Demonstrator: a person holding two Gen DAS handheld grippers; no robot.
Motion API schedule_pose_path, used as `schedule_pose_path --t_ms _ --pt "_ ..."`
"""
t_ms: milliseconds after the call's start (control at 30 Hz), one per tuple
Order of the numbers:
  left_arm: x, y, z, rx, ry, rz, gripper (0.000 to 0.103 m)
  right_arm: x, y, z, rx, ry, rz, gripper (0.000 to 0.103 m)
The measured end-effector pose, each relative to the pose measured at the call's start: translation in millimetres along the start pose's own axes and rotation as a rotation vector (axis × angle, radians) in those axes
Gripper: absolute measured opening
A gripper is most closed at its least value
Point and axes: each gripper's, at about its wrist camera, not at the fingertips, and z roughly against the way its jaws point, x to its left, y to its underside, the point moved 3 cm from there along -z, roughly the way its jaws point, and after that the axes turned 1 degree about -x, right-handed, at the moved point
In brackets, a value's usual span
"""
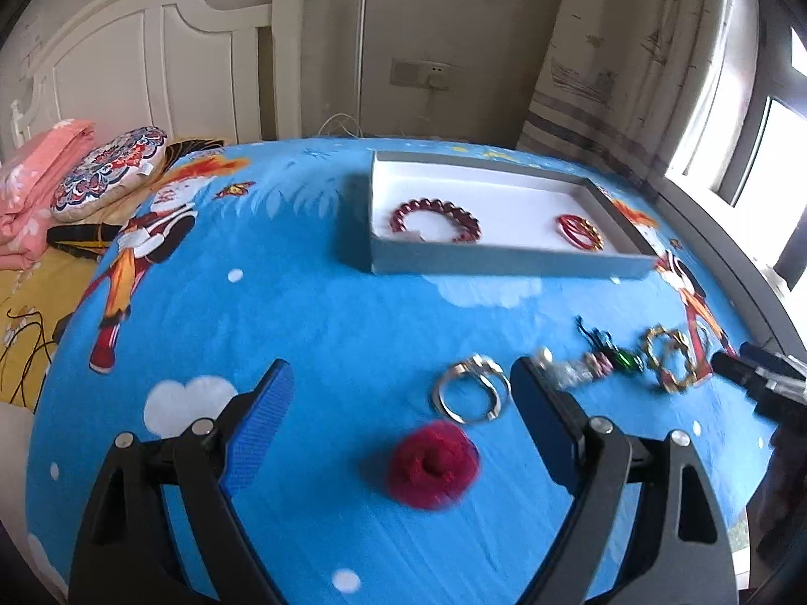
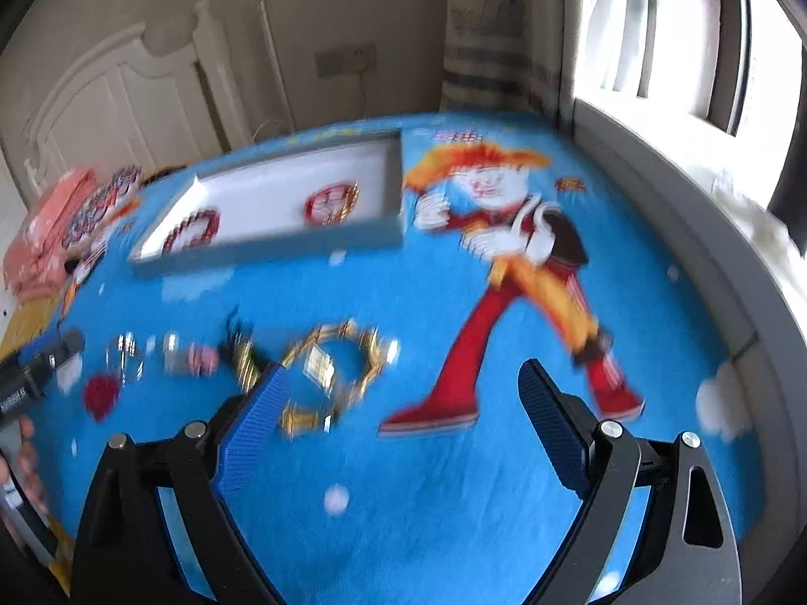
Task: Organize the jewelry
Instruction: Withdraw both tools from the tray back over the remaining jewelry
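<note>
Bedroom light falls on a bed under a blue cartoon sheet (image 1: 323, 312), which serves as the sorting surface. At its far side sits a shallow grey box (image 1: 504, 257), already holding a red bead bracelet (image 1: 435, 221) and red bangles (image 1: 580, 232). Nearer than the box lie a silver bangle (image 1: 471, 396), a red scrunchie (image 1: 434, 464) and a gold bracelet (image 2: 333, 378), probably awaiting transfer. Both the left hand-held gripper (image 1: 403, 393) and the right hand-held gripper (image 2: 403, 393) gape wide, empty. No legible writing.

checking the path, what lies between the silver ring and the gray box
Nothing: in the left wrist view only bare blue sheet separates the silver ring from the gray box.
</note>
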Motion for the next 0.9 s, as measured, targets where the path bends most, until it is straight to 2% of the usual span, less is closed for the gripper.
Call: schedule_pose_path --t_ms 133,333,500,700,900 --pt "-7 11 11 -0.004 0.013 -0.002 0.085 12 16 6 -0.029 -0.023 0.009 0.086" --pt "-5 27 18 0.013 0.013 0.014 0.085 23 24 -5 -0.011 -0.038 0.027 0.086" --pt "-2 31 17 0.019 0.012 0.029 0.085 29 22 -17 0.023 -0.008 0.001 0.086" --pt "3 35 13 0.022 -0.005 0.033 0.085 37 21 -29 0.019 0.014 -0.022 0.086" --pt "3 40 9 0.035 0.018 0.031 0.085 39 17 -34 0.027 0.045 -0.019 0.086"
